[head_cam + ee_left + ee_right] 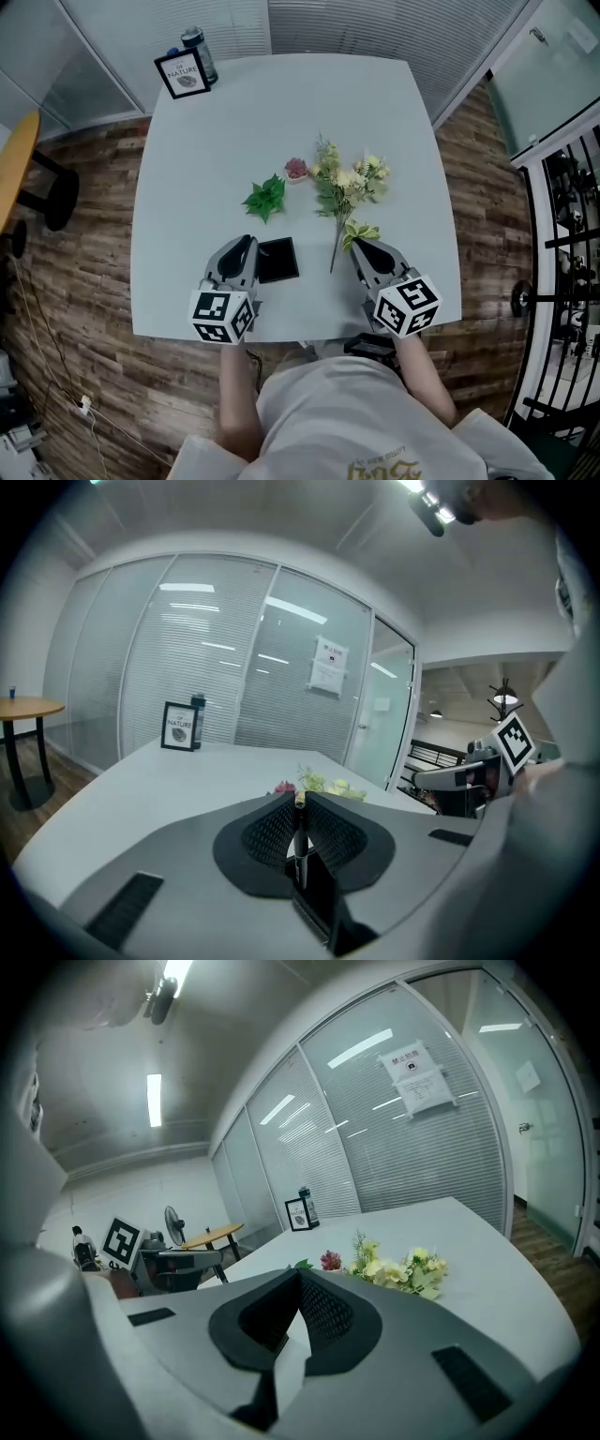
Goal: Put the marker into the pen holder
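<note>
My left gripper hovers over the near part of the white table, shut on a thin dark marker that stands upright between its pads. In the head view I cannot make out the marker. A black square pen holder stands just right of the left gripper, and in the left gripper view the pen holder shows low, under the jaws. My right gripper is to the right of the holder, at the flower stems, shut with nothing in it.
A bunch of artificial flowers, a small pink flower and a green leafy sprig lie mid-table. A framed sign and a bottle stand at the far left corner. The table's front edge is under the grippers.
</note>
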A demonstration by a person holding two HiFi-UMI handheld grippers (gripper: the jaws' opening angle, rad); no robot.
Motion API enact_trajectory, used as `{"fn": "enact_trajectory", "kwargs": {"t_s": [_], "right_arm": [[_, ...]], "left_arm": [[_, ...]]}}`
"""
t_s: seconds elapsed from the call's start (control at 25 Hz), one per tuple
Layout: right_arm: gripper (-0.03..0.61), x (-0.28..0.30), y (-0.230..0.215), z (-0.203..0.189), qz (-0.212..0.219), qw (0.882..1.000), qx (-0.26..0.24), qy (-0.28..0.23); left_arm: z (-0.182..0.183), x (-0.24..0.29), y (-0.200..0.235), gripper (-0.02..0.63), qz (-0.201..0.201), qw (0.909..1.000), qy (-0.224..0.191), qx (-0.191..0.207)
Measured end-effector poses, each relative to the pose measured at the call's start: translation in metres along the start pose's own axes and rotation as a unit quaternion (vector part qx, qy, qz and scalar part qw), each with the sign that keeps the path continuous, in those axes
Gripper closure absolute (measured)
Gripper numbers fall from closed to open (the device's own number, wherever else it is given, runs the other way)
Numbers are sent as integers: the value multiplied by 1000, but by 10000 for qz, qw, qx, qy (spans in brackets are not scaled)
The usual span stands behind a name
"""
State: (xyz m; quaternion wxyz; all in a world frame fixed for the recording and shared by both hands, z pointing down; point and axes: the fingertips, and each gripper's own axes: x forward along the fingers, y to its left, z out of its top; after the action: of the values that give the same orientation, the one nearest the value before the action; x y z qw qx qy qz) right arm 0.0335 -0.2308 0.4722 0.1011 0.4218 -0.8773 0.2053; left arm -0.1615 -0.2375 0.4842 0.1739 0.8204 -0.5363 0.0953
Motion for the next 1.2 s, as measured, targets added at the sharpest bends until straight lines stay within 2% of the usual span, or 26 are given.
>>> {"fn": "enact_trajectory", "kwargs": {"t_s": [0.2,0.4,1.04,1.2], "right_arm": [[561,9,-3,-7,41,9999,37,90],[561,17,-6,-10,70,9998,120,120],[561,22,-14,-17,133,9994,285,157],[561,17,-17,-17,75,9994,307,148]], "left_arm": [[-12,9,0,574,68,9999,135,69],[-17,15,0,574,279,9994,81,187],[-39,32,-7,574,453,9961,449,609],[-45,33,-6,574,521,9955,513,603]]}}
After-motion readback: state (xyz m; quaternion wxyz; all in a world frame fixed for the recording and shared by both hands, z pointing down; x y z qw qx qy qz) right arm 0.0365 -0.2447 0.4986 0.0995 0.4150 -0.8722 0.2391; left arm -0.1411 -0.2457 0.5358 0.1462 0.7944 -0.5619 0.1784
